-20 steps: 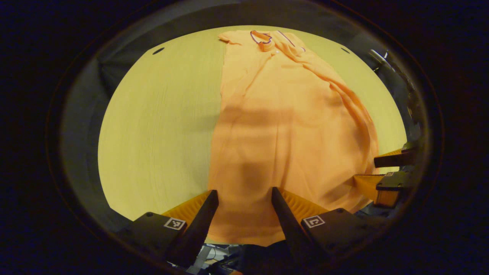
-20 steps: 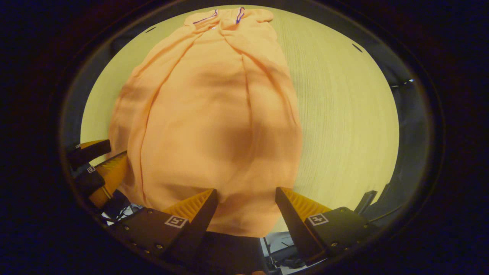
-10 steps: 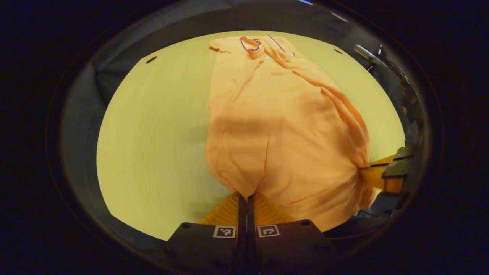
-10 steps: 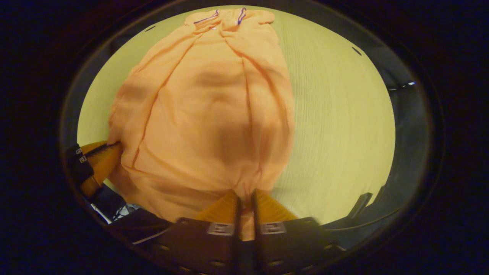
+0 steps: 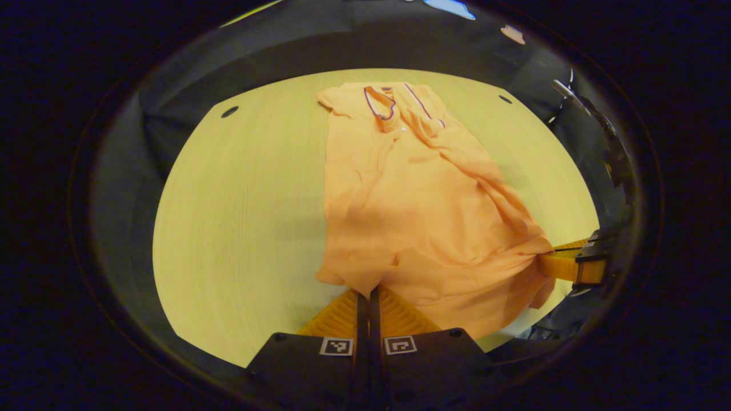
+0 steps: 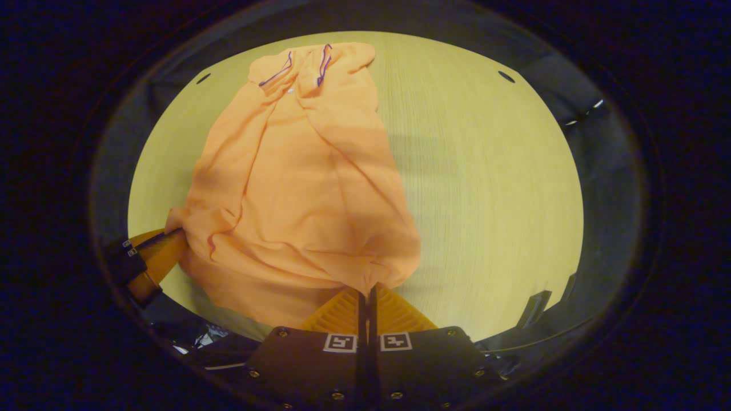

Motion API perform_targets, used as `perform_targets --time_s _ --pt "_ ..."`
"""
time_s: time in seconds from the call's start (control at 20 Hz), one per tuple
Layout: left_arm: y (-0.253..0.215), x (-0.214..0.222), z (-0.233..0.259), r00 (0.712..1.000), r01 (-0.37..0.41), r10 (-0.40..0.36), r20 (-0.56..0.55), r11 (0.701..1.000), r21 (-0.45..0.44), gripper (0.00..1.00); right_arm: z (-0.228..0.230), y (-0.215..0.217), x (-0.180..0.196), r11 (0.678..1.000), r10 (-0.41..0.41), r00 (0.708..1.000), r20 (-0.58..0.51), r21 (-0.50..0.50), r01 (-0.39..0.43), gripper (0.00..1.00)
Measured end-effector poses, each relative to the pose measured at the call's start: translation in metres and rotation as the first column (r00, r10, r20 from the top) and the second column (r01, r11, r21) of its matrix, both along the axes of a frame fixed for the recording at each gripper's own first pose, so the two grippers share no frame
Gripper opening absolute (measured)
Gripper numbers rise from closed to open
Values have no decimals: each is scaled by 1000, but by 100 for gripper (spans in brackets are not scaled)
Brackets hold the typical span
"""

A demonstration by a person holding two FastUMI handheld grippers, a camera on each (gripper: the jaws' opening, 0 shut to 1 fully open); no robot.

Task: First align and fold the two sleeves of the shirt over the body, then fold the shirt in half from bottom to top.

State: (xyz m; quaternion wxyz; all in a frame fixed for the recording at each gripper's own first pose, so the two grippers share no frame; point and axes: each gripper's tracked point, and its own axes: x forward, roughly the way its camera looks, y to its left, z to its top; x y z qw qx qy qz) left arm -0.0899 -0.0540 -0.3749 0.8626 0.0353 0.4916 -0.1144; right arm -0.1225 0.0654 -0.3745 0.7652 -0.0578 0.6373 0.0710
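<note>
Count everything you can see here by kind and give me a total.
Orange polo shirt: 1
Wooden table: 1
Tongs: 2, the left tongs and the right tongs, each shut on the shirt's bottom hem
Total: 4

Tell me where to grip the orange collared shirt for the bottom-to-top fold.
Grip the orange collared shirt at its two hem corners, coming in from the near table edge. The collar lies at the far end, so the hem is nearest. The left gripper and right gripper pinch exactly there.
</note>
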Motion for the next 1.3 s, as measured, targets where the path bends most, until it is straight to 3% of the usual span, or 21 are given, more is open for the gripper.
perform_targets --time_s 0.05,0.2,0.4,0.45,0.65,0.7,0.8,0.85,0.95,1.1,1.15,1.2,1.3 --pt "0 14 8 1000 -4 4 22 1000 -5 10 7 2 12 1000 -3 1000 20 9 3 1" --pt "-3 61 31 996 -31 34 81 999 -39 6 25 10 59 999 -8 996 90 33 5 1" --pt "1 144 70 979 -80 96 183 993 -90 10 46 23 140 998 -28 980 198 65 15 1" --pt "2 166 79 971 -86 104 214 992 -93 6 54 27 163 997 -39 973 228 78 22 1" --pt "-3 247 111 941 -97 128 314 989 -109 10 77 39 252 992 -88 933 348 112 52 1" --pt "-1 265 120 931 -103 136 338 988 -114 5 81 42 273 991 -102 922 373 121 61 1" --pt "-8 306 116 918 -117 156 364 985 -127 10 88 46 314 985 -141 896 420 149 85 1" --pt "-9 322 114 911 -122 165 377 983 -135 6 86 47 328 984 -150 892 427 154 91 1" --pt "-10 350 108 903 -125 169 396 983 -135 6 77 53 354 980 -168 881 442 168 102 1" --pt "-16 382 91 903 -125 173 393 982 -144 10 59 58 383 978 -182 874 451 172 115 1" --pt "-16 391 84 905 -129 177 387 981 -147 5 52 59 393 978 -187 872 452 172 120 1" --pt "-17 401 74 908 -131 176 381 981 -141 10 44 62 403 976 -193 870 454 177 125 1" --pt "-18 411 49 921 -128 161 356 985 -114 5 28 63 417 974 -205 870 449 182 136 1"
